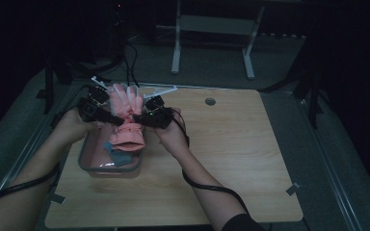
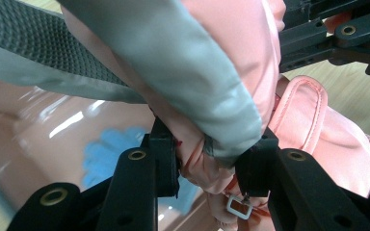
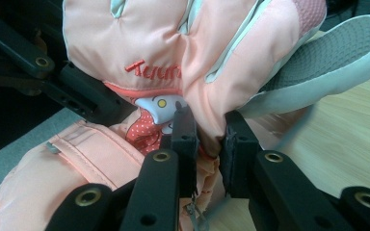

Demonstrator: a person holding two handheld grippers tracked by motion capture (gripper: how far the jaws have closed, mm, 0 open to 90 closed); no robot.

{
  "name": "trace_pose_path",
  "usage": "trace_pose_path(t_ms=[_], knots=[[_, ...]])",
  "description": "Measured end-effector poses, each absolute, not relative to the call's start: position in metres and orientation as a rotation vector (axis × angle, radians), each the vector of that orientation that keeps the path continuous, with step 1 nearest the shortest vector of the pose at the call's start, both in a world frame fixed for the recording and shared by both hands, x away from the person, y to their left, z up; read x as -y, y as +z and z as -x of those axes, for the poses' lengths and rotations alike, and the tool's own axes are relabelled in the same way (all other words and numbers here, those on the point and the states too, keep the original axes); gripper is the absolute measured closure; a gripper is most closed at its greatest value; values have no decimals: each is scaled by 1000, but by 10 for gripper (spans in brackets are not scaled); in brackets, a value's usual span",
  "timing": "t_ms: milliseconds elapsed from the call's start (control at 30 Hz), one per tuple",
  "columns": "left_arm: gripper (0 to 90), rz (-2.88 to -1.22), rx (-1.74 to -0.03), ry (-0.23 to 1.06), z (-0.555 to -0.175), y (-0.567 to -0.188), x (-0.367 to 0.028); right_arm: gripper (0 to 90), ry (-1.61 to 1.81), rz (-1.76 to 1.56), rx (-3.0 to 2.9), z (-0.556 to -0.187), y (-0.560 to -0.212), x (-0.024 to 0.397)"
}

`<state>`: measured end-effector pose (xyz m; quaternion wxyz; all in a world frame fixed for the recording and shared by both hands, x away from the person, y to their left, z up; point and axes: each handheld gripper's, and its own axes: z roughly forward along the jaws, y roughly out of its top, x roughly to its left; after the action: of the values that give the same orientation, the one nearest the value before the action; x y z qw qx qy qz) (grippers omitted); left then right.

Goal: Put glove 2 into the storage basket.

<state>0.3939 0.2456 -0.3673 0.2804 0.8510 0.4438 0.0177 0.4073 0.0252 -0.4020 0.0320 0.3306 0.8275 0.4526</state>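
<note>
Holding a pink padded glove (image 1: pixel 126 115) aloft between both claws, over the far end of a pink see-through bin (image 1: pixel 110 166) at the left of the wooden surface (image 1: pixel 231 159). Left claw (image 2: pixel 207 166): jaws nearly closed, pinching a fold of the glove near its grey-trimmed edge; below it, through the bin's wall, a blue item (image 2: pixel 107 153) lies on the bin floor. Right claw (image 3: pixel 207 139): jaws likewise drawn close, clamping pink fabric just beside the cartoon print and red lettering. In the high view the left claw (image 1: pixel 95 107) and right claw (image 1: pixel 153 115) sit on either side of the glove, level with each other, neither clearly nearer. Long axis of the glove runs away from the person: fingers point to the far edge, cuff hangs down toward the bin's opening (the cuff looks to be already inside the rim, though contact with the bin floor cannot be made out). A second pink padded piece (image 3: pixel 77 163) shows under the right claw; whether glove cuff or a separate mitten, hard to say. Judgement: the glove lies directly above the bin, so the coming move is straight down. Room: bin walls close on both sides of the hands; open surface lies wide to the right, far edge just behind the glove's fingertips.
</note>
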Motion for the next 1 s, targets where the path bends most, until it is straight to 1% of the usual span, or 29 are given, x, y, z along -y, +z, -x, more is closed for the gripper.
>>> trace_pose_path(t_ms=[167,467,600,900,1000], knots=[[657,-2310,-1227,28,-401,-386,-264,782,1414,-1046,-2544,-411,-423,-49],[656,-2328,-1301,-104,-408,-437,-273,780,1324,-1165,-2637,-416,-473,-66],[654,-2322,-1311,-145,-405,-451,-275,778,1276,-1180,-2668,-411,-484,-68],[650,-2284,-1343,-224,-403,-476,-278,766,1147,-1182,-2731,-408,-496,-72],[633,-2262,-1365,-235,-406,-480,-281,740,1108,-1177,-2731,-410,-496,-76]])
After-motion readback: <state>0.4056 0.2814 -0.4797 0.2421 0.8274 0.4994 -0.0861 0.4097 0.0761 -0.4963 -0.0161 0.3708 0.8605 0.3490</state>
